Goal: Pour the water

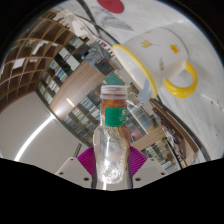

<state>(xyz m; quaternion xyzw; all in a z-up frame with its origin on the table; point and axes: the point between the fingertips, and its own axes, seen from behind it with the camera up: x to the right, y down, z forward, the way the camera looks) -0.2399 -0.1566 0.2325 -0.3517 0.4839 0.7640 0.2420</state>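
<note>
A clear plastic water bottle (112, 140) with a green label and an orange cap stands between my fingers. My gripper (111, 160) is shut on the bottle, with the purple pads (87, 158) pressed on its lower body from both sides. The bottle is held up in the air, tilted a little. A white mug (160, 58) with a yellow handle and yellow marks shows beyond and to the right of the bottle's cap. The mug appears tilted in this view, its mouth facing the bottle side.
A pale table surface (35, 125) lies to the left. Wooden shelving (40, 60) stands behind it at the left. A red round thing (113, 5) shows far beyond the bottle. Wooden slats (160, 130) lie to the right of the bottle.
</note>
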